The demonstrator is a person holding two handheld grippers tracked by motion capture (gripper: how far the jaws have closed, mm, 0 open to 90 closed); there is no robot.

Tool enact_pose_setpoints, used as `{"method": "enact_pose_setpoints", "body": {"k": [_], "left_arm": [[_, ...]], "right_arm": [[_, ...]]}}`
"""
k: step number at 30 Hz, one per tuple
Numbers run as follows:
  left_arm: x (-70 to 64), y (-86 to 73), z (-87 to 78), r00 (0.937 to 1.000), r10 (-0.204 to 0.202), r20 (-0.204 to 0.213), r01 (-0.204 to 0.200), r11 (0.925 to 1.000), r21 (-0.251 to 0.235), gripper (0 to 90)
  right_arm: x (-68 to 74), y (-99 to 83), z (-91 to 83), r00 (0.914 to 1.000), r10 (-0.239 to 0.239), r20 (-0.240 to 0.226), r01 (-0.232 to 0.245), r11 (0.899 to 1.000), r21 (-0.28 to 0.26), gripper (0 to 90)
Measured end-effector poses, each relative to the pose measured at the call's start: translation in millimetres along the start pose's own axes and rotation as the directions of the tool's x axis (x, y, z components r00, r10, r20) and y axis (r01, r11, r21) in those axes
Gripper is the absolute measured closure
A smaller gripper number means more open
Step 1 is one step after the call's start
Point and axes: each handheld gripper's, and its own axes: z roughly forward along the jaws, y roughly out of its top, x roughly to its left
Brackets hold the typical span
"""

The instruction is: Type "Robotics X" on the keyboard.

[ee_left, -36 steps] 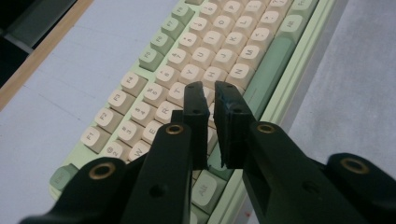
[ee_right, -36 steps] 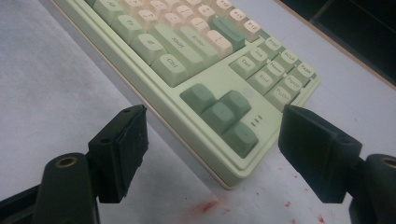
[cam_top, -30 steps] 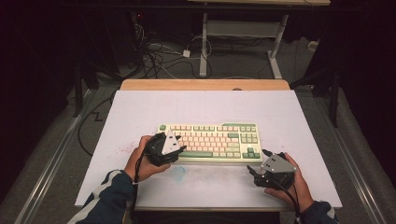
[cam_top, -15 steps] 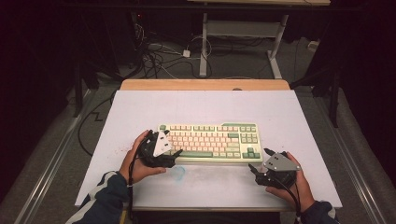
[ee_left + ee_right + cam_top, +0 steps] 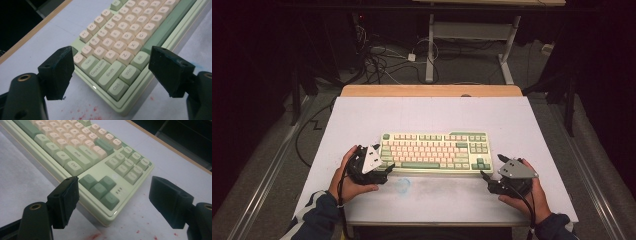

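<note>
A cream and green keyboard (image 5: 434, 151) lies flat in the middle of the white table top (image 5: 432, 115). My left gripper (image 5: 387, 166) sits at its near left corner, held in a hand, jaws open. In the left gripper view the two black jaws straddle the Ctrl and Shift corner of the keyboard (image 5: 125, 32) without touching it; the left gripper (image 5: 111, 72) holds nothing. My right gripper (image 5: 492, 166) is at the near right corner, also open. In the right gripper view its jaws flank the arrow-key corner of the keyboard (image 5: 82, 150); the right gripper (image 5: 115, 202) holds nothing.
A wooden strip (image 5: 432, 90) runs along the table's far edge. Red specks (image 5: 85, 112) and a faint blue smudge (image 5: 403, 185) mark the white surface near the front. Cables (image 5: 382, 60) and desk legs (image 5: 430, 50) lie on the dark floor beyond.
My left gripper has drawn back a little to the left and nearer the front edge. The right gripper has barely shifted. The keyboard has stayed put.
</note>
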Motion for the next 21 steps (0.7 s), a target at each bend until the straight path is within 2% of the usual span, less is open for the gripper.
{"method": "enact_pose_setpoints", "body": {"k": [4,6,9,11,13,18,21], "left_arm": [[3.3,-4.2,-5.2,0.9999,-0.008,-0.006,0.008,0.9999,0.006,20.0],[4.9,-6.9,-7.6,0.9999,-0.004,-0.013,0.005,0.9999,0.015,20.0],[7.5,-9.3,-10.9,0.9998,-0.006,-0.021,0.006,0.9997,0.024,20.0],[8.8,-9.8,-13.5,0.9997,-0.013,-0.021,0.014,0.9996,0.026,20.0],[9.7,-10.7,-15.7,0.9996,-0.016,-0.025,0.017,0.9995,0.025,20.0],[13.1,-14.3,-20.4,0.9992,-0.015,-0.038,0.017,0.9991,0.04,19.6],[14.3,-15.8,-22.2,0.9988,-0.022,-0.043,0.024,0.9987,0.045,19.5]], "right_arm": [[-5.3,4.2,0.7,0.9998,0.016,-0.013,-0.016,1.0,-0.002,28.8],[-9.1,6.9,-0.5,0.9976,0.032,-0.062,-0.033,0.999,-0.017,29.4],[-14.9,13.5,0.1,0.9928,0.058,-0.104,-0.061,0.998,-0.019,37.0],[-16.2,18.9,1.9,0.9928,0.064,-0.102,-0.065,0.998,-0.009,46.4],[-16.6,22.5,4.4,0.9901,0.054,-0.13,-0.054,0.999,0.0,54.1],[-12.9,31.6,17.1,0.9873,0.014,-0.158,-0.008,0.999,0.038,71.9],[-10.6,37.6,24.3,0.982,0.006,-0.189,0.003,0.999,0.047,83.5]]}}
